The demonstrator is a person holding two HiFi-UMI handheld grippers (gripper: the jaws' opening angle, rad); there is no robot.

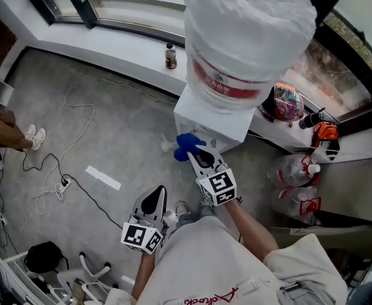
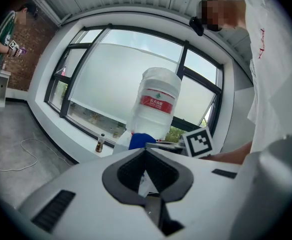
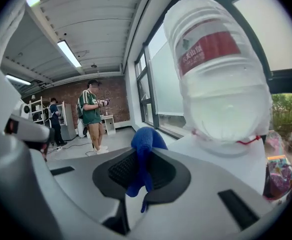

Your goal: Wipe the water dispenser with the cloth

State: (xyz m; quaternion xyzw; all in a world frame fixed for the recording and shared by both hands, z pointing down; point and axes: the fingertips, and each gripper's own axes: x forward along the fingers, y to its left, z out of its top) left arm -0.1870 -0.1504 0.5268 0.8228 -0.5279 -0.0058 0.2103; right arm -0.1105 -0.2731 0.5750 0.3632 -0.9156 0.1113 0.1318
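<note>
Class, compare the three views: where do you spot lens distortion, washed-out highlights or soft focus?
Head view: even daylight, soft shadows, the top of the water bottle nearly white. Left gripper view: fisheye bows the window frame, the corners go black, the pane glows featureless. Right gripper view: the ceiling lines bow likewise; the blue cloth is crisp.

White left tongs (image 1: 155,192) and right tongs (image 1: 197,154) carry black pads (image 2: 131,171) and black-and-white marker cubes (image 1: 217,188); the white shirt (image 1: 205,265) bears red script.

In my head view the bottle (image 1: 246,37) hides most of the water dispenser (image 1: 211,122), the jaws cover part of the cloth (image 1: 187,143), and the left edge crops a bystander (image 1: 4,132).
</note>
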